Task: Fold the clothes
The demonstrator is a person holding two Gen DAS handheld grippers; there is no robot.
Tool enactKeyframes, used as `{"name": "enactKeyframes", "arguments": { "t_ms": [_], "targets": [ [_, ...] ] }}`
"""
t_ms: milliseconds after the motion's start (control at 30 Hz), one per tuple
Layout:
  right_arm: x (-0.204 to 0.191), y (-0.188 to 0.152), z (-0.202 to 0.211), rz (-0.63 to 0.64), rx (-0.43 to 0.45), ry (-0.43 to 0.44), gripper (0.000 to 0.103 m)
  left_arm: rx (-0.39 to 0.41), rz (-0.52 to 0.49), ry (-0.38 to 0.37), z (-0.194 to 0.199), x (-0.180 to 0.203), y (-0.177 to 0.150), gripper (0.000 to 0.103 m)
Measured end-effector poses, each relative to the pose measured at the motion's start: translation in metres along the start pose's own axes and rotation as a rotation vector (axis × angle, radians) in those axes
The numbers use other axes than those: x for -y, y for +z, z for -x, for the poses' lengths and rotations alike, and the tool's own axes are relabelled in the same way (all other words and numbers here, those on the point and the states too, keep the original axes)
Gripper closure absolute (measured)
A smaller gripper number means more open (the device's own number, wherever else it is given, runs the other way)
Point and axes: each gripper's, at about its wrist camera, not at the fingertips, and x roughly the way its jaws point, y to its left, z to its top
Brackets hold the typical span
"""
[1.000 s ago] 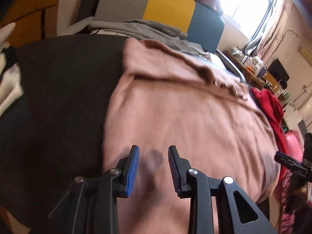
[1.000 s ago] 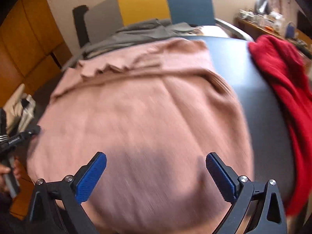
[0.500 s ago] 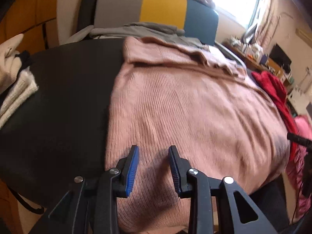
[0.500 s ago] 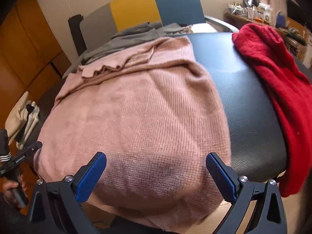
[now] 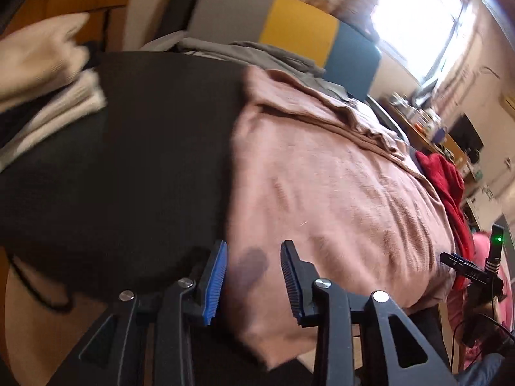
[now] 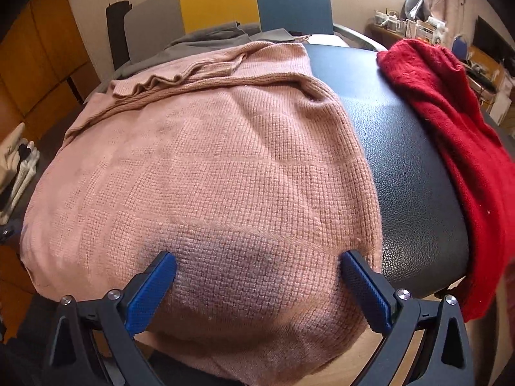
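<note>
Loosely, a chunky-knit pink sweater (image 6: 206,173) covers grained black leather (image 6: 415,173).

One pink knitted sweater (image 6: 206,173) lies on the black desk (image 6: 412,167). One red garment (image 6: 450,122) lies at its right, one grey garment (image 6: 206,40) at the far end. One three-coloured chair (image 6: 225,3) stands beyond. Two tongs: left (image 5: 252,276), right (image 6: 257,292).

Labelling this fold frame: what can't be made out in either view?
- Pink sweater near hem: right wrist view, cut off by the bottom edge and right gripper.
- Cream clothes: left wrist view, motion-blurred, cut by the left edge.
- Shelf clutter: too small.
- Left gripper, opening: fabric contact unclear.
</note>
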Motion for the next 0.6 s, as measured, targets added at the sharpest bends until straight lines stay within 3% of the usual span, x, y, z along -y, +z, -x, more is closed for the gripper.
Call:
{"name": "enactKeyframes", "arguments": {
  "t_ms": [167, 333, 433, 600],
  "targets": [
    [0.006, 0.0, 0.002, -0.033, 0.019, 0.034, 0.0, -0.048, 0.057, -0.061, -0.003, -0.012, -0.014, 0.06],
    [0.022, 0.007, 0.011, -0.149, 0.036, 0.137, 0.0, -0.067, 0.054, -0.089, -0.005, -0.008, -0.02, 0.059],
    [0.034, 0.012, 0.018, -0.23, 0.052, 0.197, 0.0, -0.08, 0.052, -0.091, -0.007, -0.004, -0.022, 0.06],
    [0.043, 0.008, 0.035, -0.24, 0.066, 0.217, 0.0, -0.116, 0.025, -0.073, -0.01, 0.004, -0.023, 0.06]
  ]
}}
